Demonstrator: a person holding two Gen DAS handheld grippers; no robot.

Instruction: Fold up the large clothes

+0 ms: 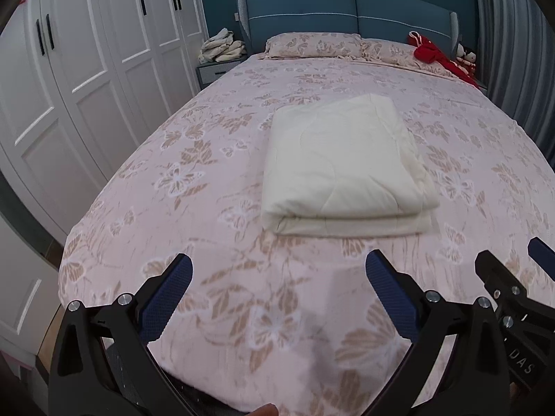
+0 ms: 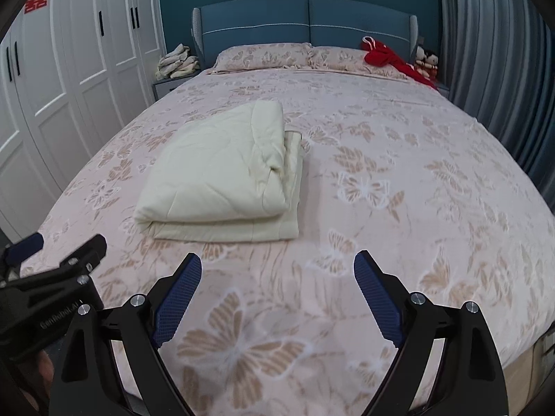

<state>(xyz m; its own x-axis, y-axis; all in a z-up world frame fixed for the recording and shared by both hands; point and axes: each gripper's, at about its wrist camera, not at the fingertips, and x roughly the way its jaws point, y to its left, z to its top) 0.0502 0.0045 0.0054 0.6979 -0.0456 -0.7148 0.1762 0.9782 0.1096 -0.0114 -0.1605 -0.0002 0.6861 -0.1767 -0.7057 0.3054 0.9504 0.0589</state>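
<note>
— Both spread? Left gripper [image 1: 279, 275], right gripper [image 2: 277, 272], jaws wide, holding nothing?
— Yes; hovering by the bed [image 2: 433, 173] foot, apart from the folded quilt [image 2: 222, 176] mid-bed, probably done.

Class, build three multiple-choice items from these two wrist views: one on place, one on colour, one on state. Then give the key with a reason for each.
1. Where does the folded quilt lie?
A. on the bed cover
B. on the nightstand
C. on the floor

2. What colour is the garment by the pillows?
A. green
B. red
C. black

3. How do the left gripper and right gripper stand?
A. both shut
B. one shut
C. both open

Key: A, it rests mid-bed; B, clearly red; C, fingers spread, holding nothing.
</note>
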